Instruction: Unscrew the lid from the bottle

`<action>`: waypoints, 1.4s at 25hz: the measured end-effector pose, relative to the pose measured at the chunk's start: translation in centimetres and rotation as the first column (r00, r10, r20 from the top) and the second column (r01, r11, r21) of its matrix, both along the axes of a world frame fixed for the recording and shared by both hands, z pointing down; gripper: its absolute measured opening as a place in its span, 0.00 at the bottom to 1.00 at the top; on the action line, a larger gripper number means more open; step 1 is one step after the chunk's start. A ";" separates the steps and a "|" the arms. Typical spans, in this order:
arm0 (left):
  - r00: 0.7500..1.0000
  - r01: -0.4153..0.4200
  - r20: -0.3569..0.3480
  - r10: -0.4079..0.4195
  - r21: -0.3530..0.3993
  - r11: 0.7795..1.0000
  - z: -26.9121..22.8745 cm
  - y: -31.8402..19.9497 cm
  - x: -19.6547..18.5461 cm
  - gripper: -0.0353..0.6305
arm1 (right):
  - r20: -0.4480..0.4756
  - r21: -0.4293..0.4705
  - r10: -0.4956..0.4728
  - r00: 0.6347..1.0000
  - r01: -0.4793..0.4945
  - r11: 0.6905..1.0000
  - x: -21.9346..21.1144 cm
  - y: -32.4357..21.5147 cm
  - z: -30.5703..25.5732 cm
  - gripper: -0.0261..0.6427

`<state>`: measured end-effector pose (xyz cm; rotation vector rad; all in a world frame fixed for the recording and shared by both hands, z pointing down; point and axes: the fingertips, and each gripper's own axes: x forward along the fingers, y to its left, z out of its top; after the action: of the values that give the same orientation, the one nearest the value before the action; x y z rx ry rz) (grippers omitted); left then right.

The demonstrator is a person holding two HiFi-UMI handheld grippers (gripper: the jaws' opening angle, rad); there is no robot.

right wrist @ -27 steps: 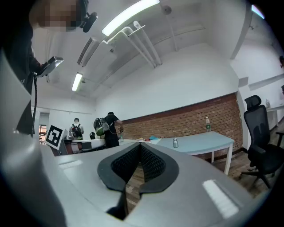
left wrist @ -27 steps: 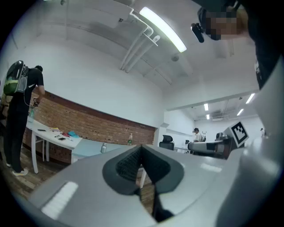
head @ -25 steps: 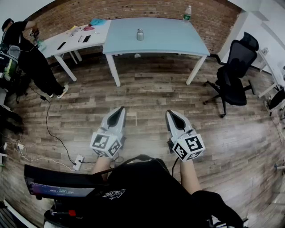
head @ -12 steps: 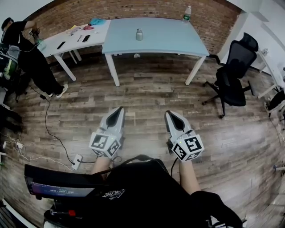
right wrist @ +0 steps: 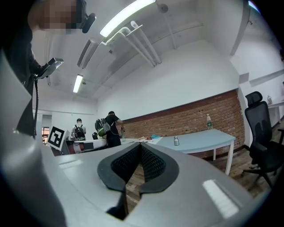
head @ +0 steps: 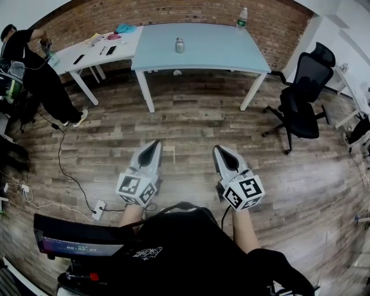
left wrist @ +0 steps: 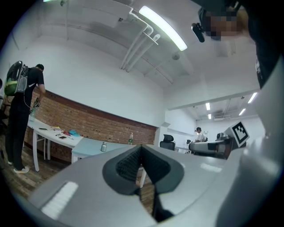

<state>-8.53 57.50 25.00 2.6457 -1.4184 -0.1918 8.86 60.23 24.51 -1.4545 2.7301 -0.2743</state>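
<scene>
A small grey bottle with a lid (head: 180, 45) stands on the pale blue table (head: 214, 55) far ahead of me, and shows tiny in the left gripper view (left wrist: 104, 146) and the right gripper view (right wrist: 176, 141). My left gripper (head: 155, 143) and my right gripper (head: 219, 149) are held level over the wooden floor, far short of the table. Both are shut with nothing between their jaws. In each gripper view the black pads meet at the tip, on the left gripper (left wrist: 141, 147) and on the right gripper (right wrist: 140, 145).
A clear water bottle (head: 243, 18) stands at the blue table's far right corner. A white table (head: 81, 56) with small items adjoins on the left, with a person (head: 34, 69) beside it. A black office chair (head: 305, 92) stands right. A cable and power strip (head: 99, 210) lie on the floor.
</scene>
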 end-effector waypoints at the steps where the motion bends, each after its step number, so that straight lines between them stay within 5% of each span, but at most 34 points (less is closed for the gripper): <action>1: 1.000 0.001 -0.002 -0.001 0.000 1.000 0.0 0.0 0.1 0.05 | -0.004 0.001 -0.001 1.000 0.001 1.000 0.1 0.0 0.1 0.04; 35: 0.999 0.041 0.022 -0.041 0.001 0.999 -0.1 1.0 3.8 0.05 | -0.008 -0.009 -0.045 0.999 0.045 0.999 4.3 0.6 0.9 0.04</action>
<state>-4.76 58.46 24.87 2.6282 -1.4800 -0.1681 13.16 60.78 25.41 -1.4013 2.7744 -0.2832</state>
